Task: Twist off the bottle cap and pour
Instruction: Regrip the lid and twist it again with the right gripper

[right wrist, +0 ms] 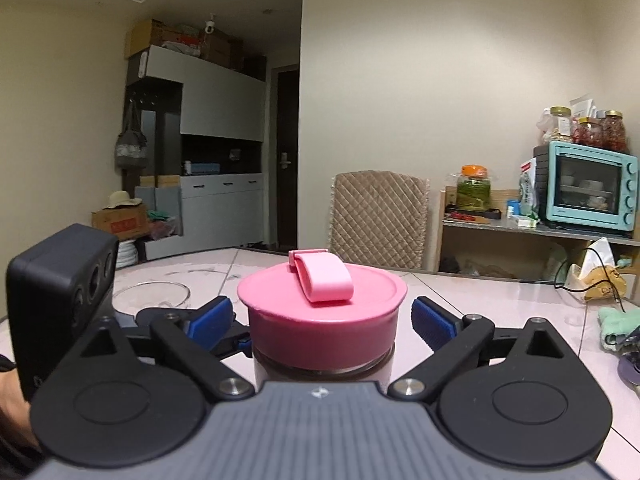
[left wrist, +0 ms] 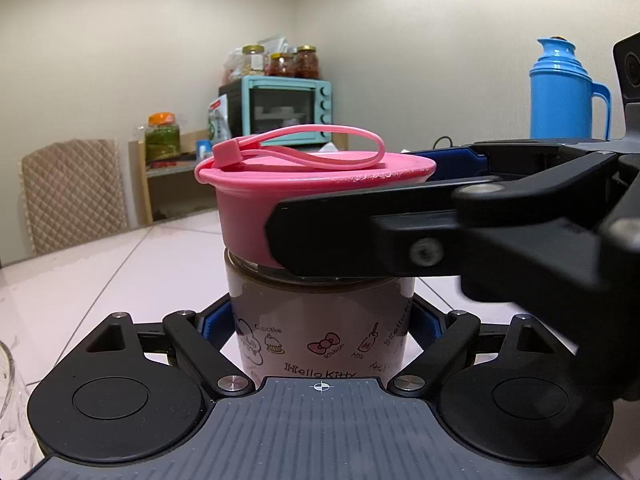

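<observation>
A glass bottle with cartoon print and brown liquid stands upright on the pale table. Its pink cap, with a pink strap lying on top, sits on the neck. My left gripper is shut on the bottle's body, a blue pad pressed against each side. My right gripper reaches in from the right at cap height. In the right wrist view the cap lies between the right gripper's blue pads, with a gap on each side. That gripper is open.
A clear glass vessel stands on the table left of the bottle. A blue thermos jug is at the far right. A green cloth and a bag lie at the right edge. A padded chair stands behind the table.
</observation>
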`<action>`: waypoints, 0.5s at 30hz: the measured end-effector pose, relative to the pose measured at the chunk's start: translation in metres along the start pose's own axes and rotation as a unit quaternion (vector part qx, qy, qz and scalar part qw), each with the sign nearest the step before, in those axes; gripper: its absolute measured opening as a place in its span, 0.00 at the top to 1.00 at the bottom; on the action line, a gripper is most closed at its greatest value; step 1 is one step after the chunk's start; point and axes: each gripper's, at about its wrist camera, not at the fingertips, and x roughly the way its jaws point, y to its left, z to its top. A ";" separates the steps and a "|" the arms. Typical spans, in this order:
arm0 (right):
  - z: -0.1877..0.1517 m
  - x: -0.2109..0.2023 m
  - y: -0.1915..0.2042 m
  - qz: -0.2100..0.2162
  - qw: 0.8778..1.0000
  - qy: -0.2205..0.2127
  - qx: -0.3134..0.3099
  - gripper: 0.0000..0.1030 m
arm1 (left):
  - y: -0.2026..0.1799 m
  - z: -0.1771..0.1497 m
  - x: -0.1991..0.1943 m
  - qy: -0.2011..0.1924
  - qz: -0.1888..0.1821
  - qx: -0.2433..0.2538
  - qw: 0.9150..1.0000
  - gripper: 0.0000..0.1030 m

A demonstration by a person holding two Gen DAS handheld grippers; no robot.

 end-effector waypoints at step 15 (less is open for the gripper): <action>-0.003 0.008 0.011 -0.025 1.000 0.005 0.003 0.12 | -0.002 -0.002 -0.004 0.000 0.000 0.000 1.000 0.13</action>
